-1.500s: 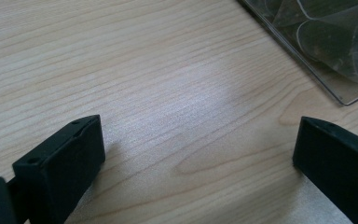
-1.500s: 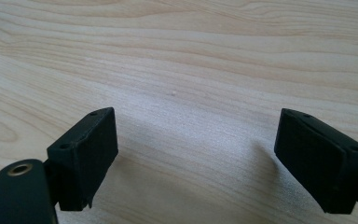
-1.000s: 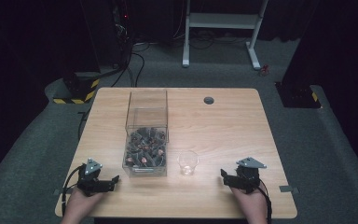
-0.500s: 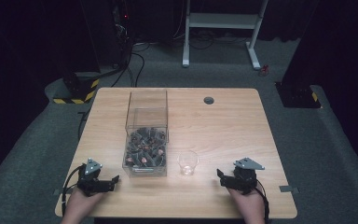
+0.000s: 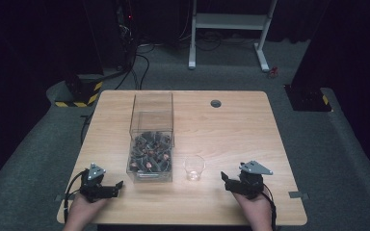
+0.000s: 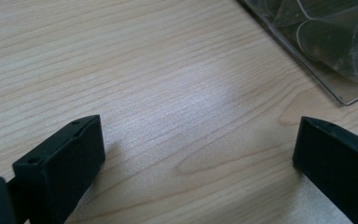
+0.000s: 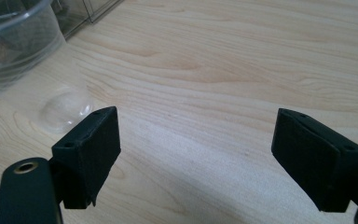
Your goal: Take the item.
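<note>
The clear cup (image 5: 194, 167) stood upright on the wooden table (image 5: 241, 130), near the front edge, just beside the right front corner of the clear box (image 5: 151, 139). In the right gripper view the cup (image 7: 16, 42) showed at the upper left, with the box's corner behind it. The box was a tall, transparent container holding a heap of small dark pieces (image 5: 149, 150), some with reddish spots; what they were could not be told.

Your right gripper (image 5: 224, 179) lay low over the table to the right of the cup, near it but apart, pointing left toward it. Its jaws stood wide apart with bare wood between them.

Your left gripper (image 5: 118, 184) rested near the front left of the table, pointing right toward the box's front left corner and apart from it. Its jaws were also wide apart over bare wood, and the box's corner (image 6: 326, 51) showed at the upper right of the left gripper view.

A small dark round fitting (image 5: 215, 103) sat near the table's far edge.
</note>
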A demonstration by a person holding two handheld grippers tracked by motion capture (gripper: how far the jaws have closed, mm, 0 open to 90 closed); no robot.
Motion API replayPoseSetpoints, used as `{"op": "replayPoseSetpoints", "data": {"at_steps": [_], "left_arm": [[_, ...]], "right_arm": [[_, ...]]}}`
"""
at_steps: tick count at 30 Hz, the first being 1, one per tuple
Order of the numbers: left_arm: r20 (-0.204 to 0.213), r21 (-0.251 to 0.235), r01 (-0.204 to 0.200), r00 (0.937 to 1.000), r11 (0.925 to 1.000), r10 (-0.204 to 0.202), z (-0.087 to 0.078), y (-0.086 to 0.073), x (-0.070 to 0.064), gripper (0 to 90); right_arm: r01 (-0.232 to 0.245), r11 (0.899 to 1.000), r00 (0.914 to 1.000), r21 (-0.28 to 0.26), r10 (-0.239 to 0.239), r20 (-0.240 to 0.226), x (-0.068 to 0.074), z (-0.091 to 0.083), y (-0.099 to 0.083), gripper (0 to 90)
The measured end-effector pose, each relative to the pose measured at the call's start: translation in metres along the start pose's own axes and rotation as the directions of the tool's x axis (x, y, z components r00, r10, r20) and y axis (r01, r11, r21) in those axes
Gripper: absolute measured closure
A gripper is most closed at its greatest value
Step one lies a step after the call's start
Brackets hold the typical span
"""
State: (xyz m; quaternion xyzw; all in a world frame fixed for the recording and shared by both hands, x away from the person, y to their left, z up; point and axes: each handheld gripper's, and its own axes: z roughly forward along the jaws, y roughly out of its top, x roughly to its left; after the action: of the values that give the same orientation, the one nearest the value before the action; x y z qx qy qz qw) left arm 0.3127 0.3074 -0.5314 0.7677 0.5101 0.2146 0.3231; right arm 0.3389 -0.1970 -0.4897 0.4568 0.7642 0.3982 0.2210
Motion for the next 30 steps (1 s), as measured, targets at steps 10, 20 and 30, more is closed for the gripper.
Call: {"op": "replayPoseSetpoints", "data": {"at_steps": [10,20,30], "left_arm": [[0.0,0.004,-0.005,1.0,1.0,0.005,0.0,0.0,0.0,2.3],[-0.002,0.004,-0.006,1.0,1.0,0.006,0.0,0.0,0.0,2.4],[0.0,0.003,-0.002,1.0,1.0,0.002,0.0,0.0,0.0,2.4]], "right_arm": [[0.022,1.0,0.9996,-0.017,-0.023,-0.018,0.007,-0.005,0.011,15.9],[0.05,0.998,0.998,-0.045,-0.051,-0.038,0.018,-0.006,0.031,16.2],[0.077,0.995,0.9945,-0.066,-0.081,-0.067,0.032,-0.005,0.051,16.4]]}}
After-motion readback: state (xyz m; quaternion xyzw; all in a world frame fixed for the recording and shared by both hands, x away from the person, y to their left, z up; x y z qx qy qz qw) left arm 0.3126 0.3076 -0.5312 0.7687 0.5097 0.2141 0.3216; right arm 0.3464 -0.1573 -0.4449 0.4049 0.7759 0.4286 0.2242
